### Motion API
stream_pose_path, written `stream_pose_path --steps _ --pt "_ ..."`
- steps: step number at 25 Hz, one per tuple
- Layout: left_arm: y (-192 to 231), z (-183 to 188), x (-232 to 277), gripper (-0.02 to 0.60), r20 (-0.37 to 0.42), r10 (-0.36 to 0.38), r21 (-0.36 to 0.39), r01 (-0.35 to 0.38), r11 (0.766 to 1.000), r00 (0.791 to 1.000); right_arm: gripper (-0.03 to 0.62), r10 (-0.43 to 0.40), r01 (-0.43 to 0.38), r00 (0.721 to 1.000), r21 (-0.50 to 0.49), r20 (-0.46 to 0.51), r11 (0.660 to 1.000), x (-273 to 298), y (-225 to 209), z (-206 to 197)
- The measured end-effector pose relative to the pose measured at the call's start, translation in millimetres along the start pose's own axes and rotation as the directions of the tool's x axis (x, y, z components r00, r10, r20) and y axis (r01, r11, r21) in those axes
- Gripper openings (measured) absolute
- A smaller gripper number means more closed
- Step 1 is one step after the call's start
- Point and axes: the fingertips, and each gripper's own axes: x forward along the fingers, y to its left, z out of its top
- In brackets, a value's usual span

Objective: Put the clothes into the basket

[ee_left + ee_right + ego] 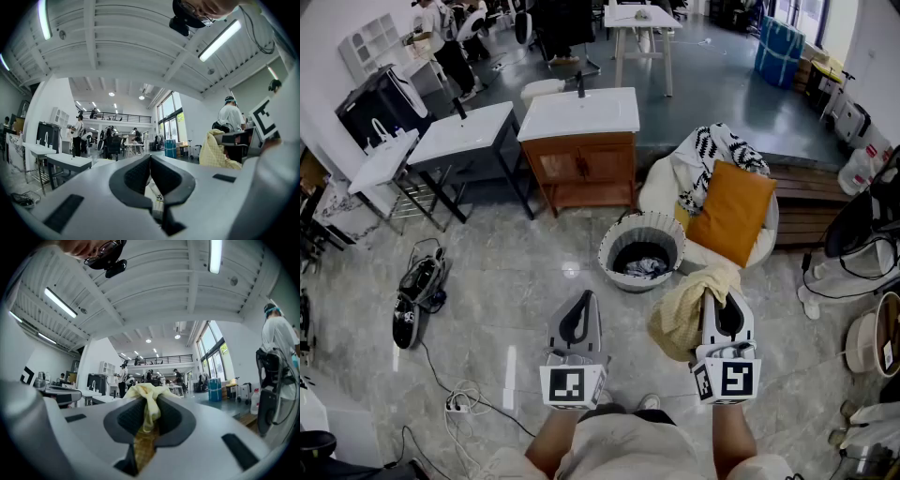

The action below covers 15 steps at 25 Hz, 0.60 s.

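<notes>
Yellow cloth point(682, 317) in the right gripper point(719, 305), not yet over the basket point(607, 253)

The right gripper is clamped on a bunched fold of the cloth, which hangs just on the near side of the basket. The left gripper point(580, 305), also near of the basket, has its jaws together on nothing. As I judge it, with only a small fold pinched, the loose part may drape on the rim or drop outside the basket if it is released too early.
</notes>
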Motion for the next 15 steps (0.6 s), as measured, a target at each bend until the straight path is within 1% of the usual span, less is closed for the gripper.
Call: stream_pose_path --steps 3,5,9,15 --pt "-1.0 19.4 -28.8 0.005 0.035 -0.008 0.004 0.008 1.000 0.999 0.037 -0.021 0.022 0.999 -0.029 0.037 0.999 -30.2 14.2 23.0" --pt "4.9 30.4 -44.8 0.005 0.055 -0.021 0.003 0.021 1.000 0.998 0.037 -0.046 0.048 0.997 -0.043 0.055 0.998 -45.3 28.2 30.7" --pt "27.5 37.6 -67.7 0.005 0.078 -0.019 0.011 0.018 1.000 0.997 0.037 -0.051 0.054 0.997 -0.035 0.065 0.998 -50.2 54.7 32.5" --pt "57.9 38.7 -89.5 0.005 0.093 -0.016 -0.002 0.016 1.000 0.996 0.038 -0.054 0.055 0.995 -0.013 0.080 0.998 -52.2 84.8 33.8"
